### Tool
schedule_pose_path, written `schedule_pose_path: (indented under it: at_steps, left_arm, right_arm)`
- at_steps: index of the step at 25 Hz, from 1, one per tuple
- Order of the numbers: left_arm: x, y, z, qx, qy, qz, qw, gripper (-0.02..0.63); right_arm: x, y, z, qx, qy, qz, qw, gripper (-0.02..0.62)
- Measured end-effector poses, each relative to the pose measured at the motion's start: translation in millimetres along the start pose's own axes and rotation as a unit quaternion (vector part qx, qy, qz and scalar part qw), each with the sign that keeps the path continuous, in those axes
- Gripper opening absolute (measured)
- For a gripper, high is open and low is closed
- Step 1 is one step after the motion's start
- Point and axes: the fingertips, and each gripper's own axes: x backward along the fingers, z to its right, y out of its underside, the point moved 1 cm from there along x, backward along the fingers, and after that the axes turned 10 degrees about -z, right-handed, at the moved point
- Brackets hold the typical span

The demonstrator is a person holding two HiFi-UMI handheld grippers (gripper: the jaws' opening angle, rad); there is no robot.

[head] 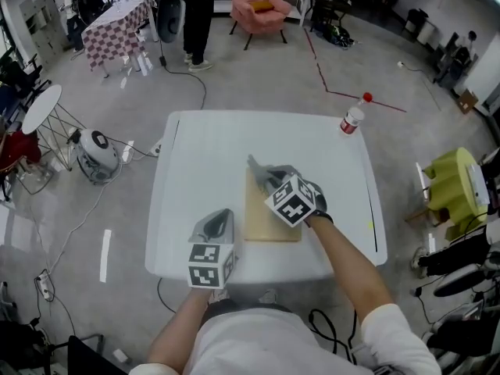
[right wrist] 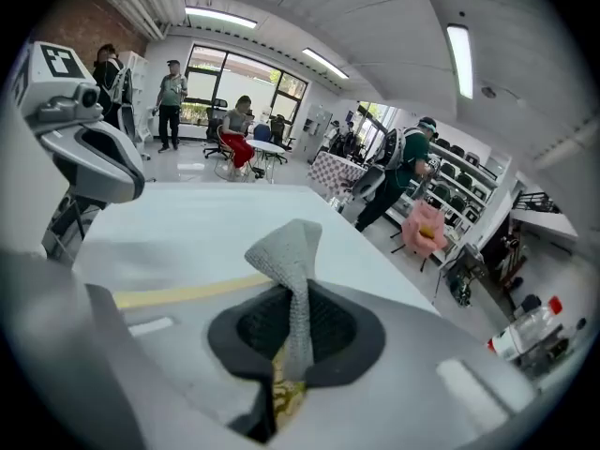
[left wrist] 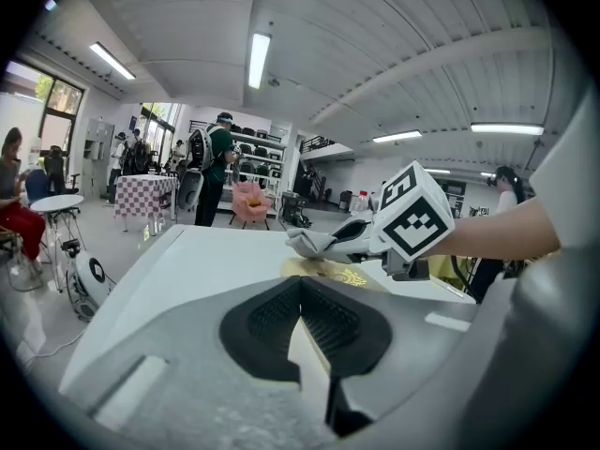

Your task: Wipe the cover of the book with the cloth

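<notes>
- right gripper (right wrist: 292,306): pads pressed together on a grey knitted cloth (right wrist: 291,242); a twisted tail of it stands up past the tips, so the grip is on one bunched fold only
- the gripper lies low over the far half of the tan book (head: 269,223), with gold print on the cover showing through the slit under the jaws; judged placed for wiping, but it cannot be told whether cloth meets cover
- book lies flat and closed near the middle of the white table (head: 199,155), long side running away from the person
- left gripper (left wrist: 302,298): pads drawn close together just beside the book's near left edge, judged there to steady it; a pale sliver shows between the pads, and it cannot be told if that is the book's edge or the surface beneath
- obstructions: the near cover is bare; the left gripper may crowd strokes toward that corner
- surroundings: a red-capped bottle (head: 353,118) at the far right corner, well apart; on the floor beyond, a pink armchair (head: 260,6) and a standing person (head: 197,22)
</notes>
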Motion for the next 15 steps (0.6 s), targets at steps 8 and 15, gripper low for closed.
schedule_pose_path:
  at_steps: [8, 15]
  left_arm:
    - [1.6, -0.7, -20.9, 0.0, 0.005, -0.002, 1.0, 0.008]
    - [1.7, -0.1, -14.2, 0.001, 0.02, 0.001, 0.9998, 0.008]
  right_arm:
    - [-14.8, -2.8, -14.7, 0.004, -0.008, -0.023, 1.0, 0.017]
    - [6.2, 12.6, -49.9, -0.005, -0.024, -0.013, 1.0, 0.017]
